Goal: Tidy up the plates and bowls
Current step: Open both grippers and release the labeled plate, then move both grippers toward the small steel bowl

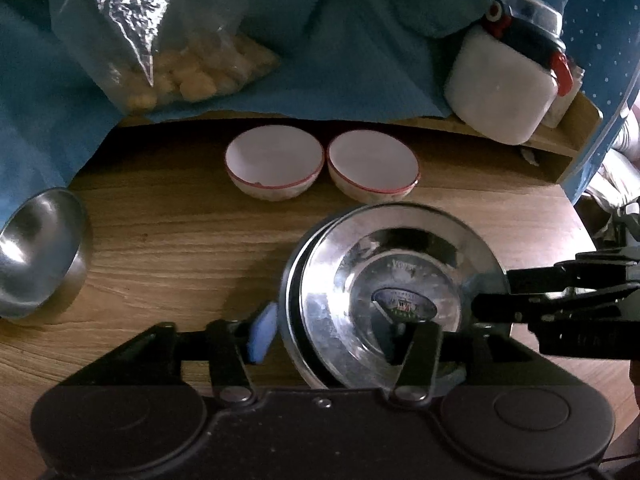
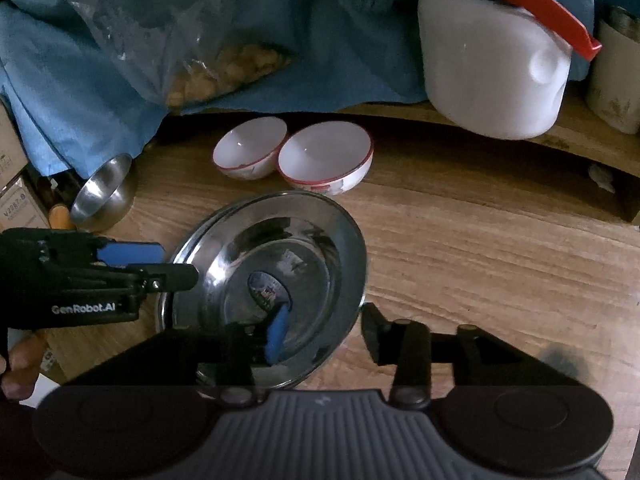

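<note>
Left wrist view shows the stacked steel plates (image 1: 384, 300) resting on the surface (image 1: 180, 248) between both tongs, left tongs (image 1: 340, 336) and right tongs (image 2: 320, 332) alike apart (rim straddled, unclamped), bowls (image 1: 320, 164) lying beyond.

Readable text in view
The black left gripper (image 2: 176, 264) bore "GenRobot.AI" in white; a brown cardboard box (image 2: 16, 204) showed "V2987", partly legible.

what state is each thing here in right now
steel plates: stacked on the table, top one right side up
white bowls: two, upright, empty, side by side
steel bowl: tilted, empty
left gripper: open, straddling plate rim
right gripper: open, straddling plate rim
white jar: lid on
</note>
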A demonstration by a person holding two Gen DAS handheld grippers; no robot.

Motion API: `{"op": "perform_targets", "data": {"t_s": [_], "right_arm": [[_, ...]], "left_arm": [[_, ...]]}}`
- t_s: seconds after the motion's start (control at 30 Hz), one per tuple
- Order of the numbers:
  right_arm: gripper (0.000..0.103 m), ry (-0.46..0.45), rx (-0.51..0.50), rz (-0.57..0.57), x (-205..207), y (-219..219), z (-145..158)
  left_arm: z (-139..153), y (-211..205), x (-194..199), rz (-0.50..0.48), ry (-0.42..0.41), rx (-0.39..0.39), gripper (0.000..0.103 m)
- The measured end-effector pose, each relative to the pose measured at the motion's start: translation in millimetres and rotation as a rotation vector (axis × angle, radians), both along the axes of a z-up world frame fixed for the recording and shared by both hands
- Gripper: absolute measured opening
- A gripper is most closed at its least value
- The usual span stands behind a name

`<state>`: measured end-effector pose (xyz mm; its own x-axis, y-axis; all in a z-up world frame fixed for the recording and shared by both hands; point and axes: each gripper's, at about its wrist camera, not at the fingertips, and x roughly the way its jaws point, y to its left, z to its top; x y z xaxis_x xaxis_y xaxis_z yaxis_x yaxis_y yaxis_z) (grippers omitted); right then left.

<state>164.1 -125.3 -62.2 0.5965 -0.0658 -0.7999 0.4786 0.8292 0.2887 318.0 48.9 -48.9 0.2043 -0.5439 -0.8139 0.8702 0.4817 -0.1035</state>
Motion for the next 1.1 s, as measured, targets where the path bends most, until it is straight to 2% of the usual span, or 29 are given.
{"op": "perform_targets", "data": {"t_s": [0.07, 0.1, 0.17, 0.23, 0.37, 0.67, 0.83, 1.1], "right_arm": [[0.061, 0.001, 0.0, -0.001, 1, 1, 0], [0.063, 0.001, -0.003, -0.003, 1, 2, 0], [0.073, 0.001, -0.01, -0.008, 3, 3, 1], [0.078, 0.0, -0.017, -0.016, 5, 5, 2], [0.087, -0.012, -0.038, -0.029, 12, 11, 7], [0.099, -0.048, -0.112, -0.011, 50, 40, 20], [0.102, -0.084, -0.132, 0.014, 79, 60, 26], [0.102, -0.112, -0.111, 0.072, 132, 92, 23]], "left_arm": [[3, 4, 3, 0.012, -0.008, -0.012, 0.075], [4, 6, 5, 0.018, -0.011, -0.022, 0.078], [8, 11, 9, 0.035, -0.021, -0.037, 0.09], [10, 16, 13, 0.054, -0.034, -0.046, 0.095], [15, 33, 26, 0.104, -0.044, -0.055, 0.098], [20, 95, 80, 0.319, -0.043, -0.063, 0.102], [22, 126, 114, 0.407, -0.048, -0.063, 0.102], [23, 163, 160, 0.472, -0.065, -0.045, 0.102]]}}
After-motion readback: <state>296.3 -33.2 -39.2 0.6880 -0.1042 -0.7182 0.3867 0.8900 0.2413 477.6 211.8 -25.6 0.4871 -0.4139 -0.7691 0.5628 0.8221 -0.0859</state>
